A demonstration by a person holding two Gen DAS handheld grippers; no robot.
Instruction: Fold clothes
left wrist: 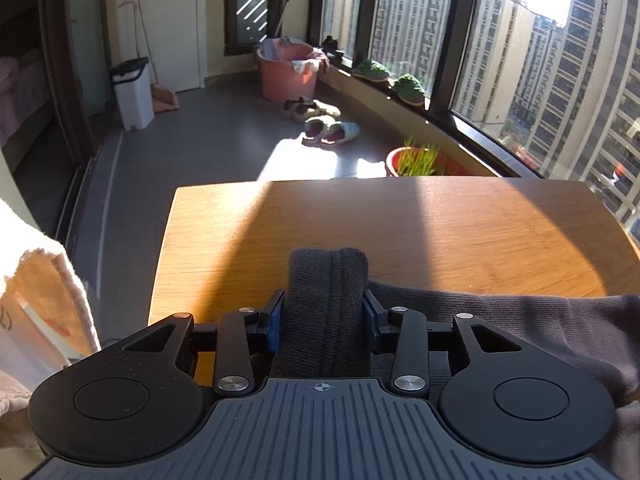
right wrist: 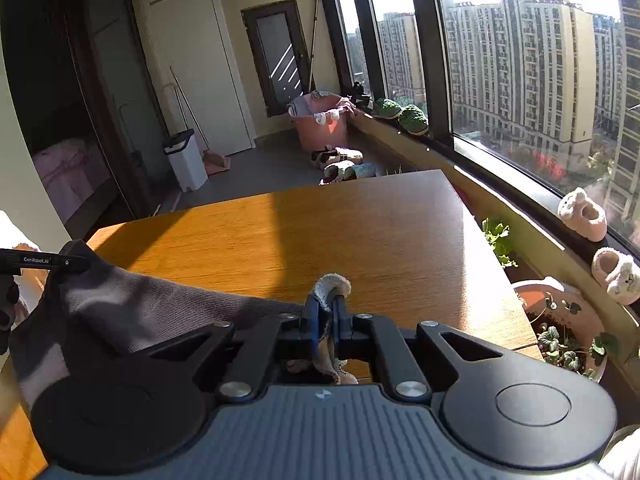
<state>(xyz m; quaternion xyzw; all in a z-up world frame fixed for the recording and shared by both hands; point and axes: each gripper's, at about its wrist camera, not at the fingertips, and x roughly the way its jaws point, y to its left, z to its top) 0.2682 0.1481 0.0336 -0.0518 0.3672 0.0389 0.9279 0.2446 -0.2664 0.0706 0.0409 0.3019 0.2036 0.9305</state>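
Garment handling is under way with both tools engaged: the left gripper [left wrist: 324,312] is clenching a thick bunched roll of the dark grey ribbed knit garment [left wrist: 520,320], its blue-padded jaws pressing the fabric from both sides. The right gripper [right wrist: 329,316] is clamping a thin edge of fabric whose fuzzy pale lining is poking up between the nearly closed jaws; whether that edge belongs to the same garment I cannot tell for sure, though the grey cloth is running right up to it.

The garment is hanging stretched between the two tools over the near edge of the wooden desk [left wrist: 400,232], partly draping onto it. By my judgement the cloth is being held up by two points, which fits either spreading it out flat or carrying one edge over for a fold; the pictures are not settling which. Any coming move is calling for even tension, so the bunched roll is not slipping from the jaws.

Counting: one grey garment, two grippers, one desk. A pale cloth [left wrist: 36,264] is sitting at the left edge.
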